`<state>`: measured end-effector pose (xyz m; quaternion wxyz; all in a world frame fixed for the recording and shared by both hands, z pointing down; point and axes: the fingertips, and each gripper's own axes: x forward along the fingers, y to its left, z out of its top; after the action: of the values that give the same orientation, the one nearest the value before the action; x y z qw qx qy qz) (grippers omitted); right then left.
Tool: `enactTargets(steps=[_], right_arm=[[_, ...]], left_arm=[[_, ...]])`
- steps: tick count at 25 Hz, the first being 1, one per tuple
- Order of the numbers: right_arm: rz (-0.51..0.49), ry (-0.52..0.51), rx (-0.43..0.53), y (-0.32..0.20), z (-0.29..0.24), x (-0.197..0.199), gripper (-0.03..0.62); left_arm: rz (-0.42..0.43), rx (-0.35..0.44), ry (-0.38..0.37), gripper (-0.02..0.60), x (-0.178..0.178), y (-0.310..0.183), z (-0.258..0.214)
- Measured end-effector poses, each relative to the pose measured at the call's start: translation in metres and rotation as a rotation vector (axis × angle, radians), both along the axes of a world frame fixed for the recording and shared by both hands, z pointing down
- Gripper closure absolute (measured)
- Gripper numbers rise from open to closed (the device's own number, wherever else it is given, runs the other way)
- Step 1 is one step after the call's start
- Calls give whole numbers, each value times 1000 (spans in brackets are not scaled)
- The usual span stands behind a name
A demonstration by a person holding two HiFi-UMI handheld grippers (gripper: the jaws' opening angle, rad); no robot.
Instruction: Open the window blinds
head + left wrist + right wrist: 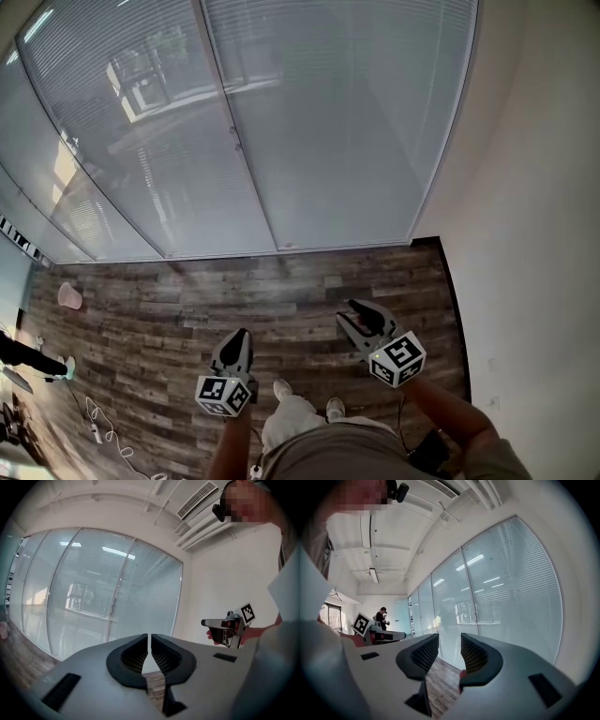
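**Finding.** The blinds (328,122) fill the 12 o'clock half of the head view. They are fully down, slats flat, and seem to sit behind glass (169,178). The person stands on the floor (234,291), well apart from them, and neither claw touches anything.

**Claws.**
- The left claw (241,332) is at 7 o'clock. Its own view shows the jaws together and empty (149,637).
- The right claw (346,311) is at 5 o'clock. Its jaws stand apart with nothing between them (450,640).

**Risks.**
- No cord or wand shows. A small fitting on the frame post (236,147) may be the control, but I cannot tell. A wrong pick would waste the reach.
- If the blinds are sealed behind glass, a claw pushed at the slats would strike the pane.
- The closed left claw must open before it can grip.
- A cable (101,424) at 8 o'clock could catch a foot on a sidestep.
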<state>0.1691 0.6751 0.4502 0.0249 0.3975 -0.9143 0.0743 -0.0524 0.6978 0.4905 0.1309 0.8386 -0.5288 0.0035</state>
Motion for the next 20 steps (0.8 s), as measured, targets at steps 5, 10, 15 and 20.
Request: enactTargets(steps=[5, 10, 15, 20], right_arm=[[17, -3, -26, -34, 10, -3, 457], [31, 20, -28, -85, 8, -20, 459], [38, 44, -5, -127, 1, -40, 459], [48, 35, -7, -164, 1, -64, 457]], left_arm=[[7, 5, -7, 566, -6, -36, 2], [41, -14, -3, 566, -21, -95, 8], [47, 2, -3, 566, -45, -146, 0], [57, 5, 6, 566, -70, -188, 1]])
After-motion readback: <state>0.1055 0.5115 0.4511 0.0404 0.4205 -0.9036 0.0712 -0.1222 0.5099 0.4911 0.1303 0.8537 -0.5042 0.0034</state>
